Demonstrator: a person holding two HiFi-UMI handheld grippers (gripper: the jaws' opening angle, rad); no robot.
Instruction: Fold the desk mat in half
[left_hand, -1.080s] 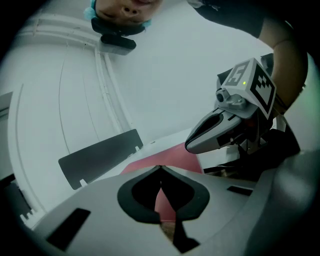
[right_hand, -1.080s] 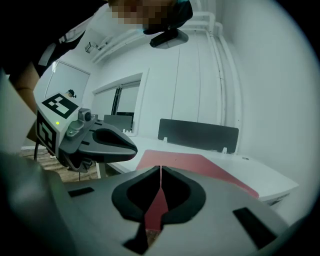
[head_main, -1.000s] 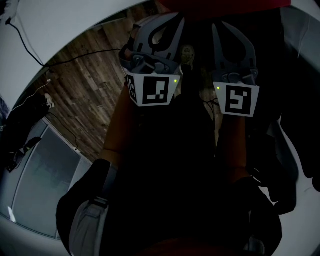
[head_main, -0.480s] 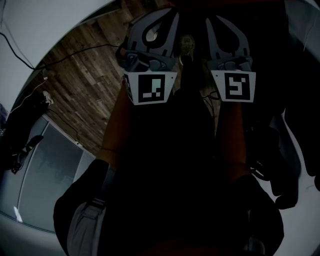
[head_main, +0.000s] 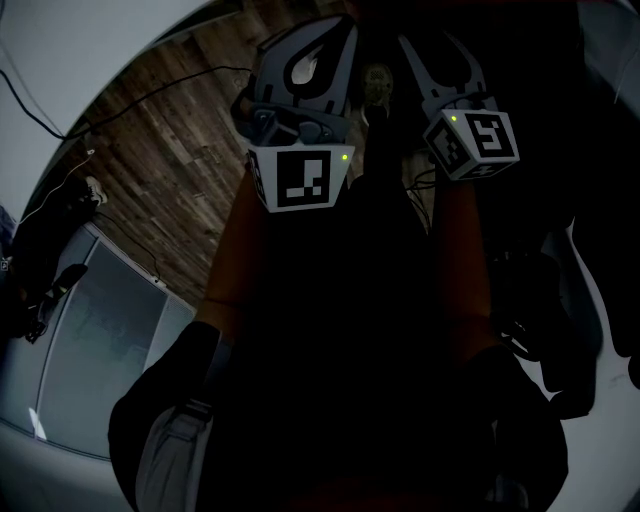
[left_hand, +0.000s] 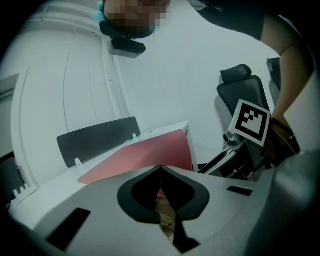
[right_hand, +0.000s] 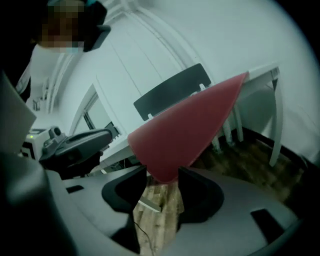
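The left gripper (left_hand: 160, 169) has its jaws pressed together on one near corner of the thin, bendy, salmon-red desk mat (left_hand: 145, 152); a sliver of red shows just behind the tips. To its right, the right gripper (right_hand: 157, 175) has just been opening its jaws. They now stand spread with the mat's other near corner between them, though I cannot tell whether its edges brush the pads. Brown wood-plank floor (right_hand: 160, 210) shows below both corners. From the jaws the mat stretches away to the white desk (left_hand: 186, 126), where its far part lies. A black rectangular divider panel (left_hand: 97, 140) stands along the desk's far edge. A black office chair (left_hand: 245, 87) is far right.
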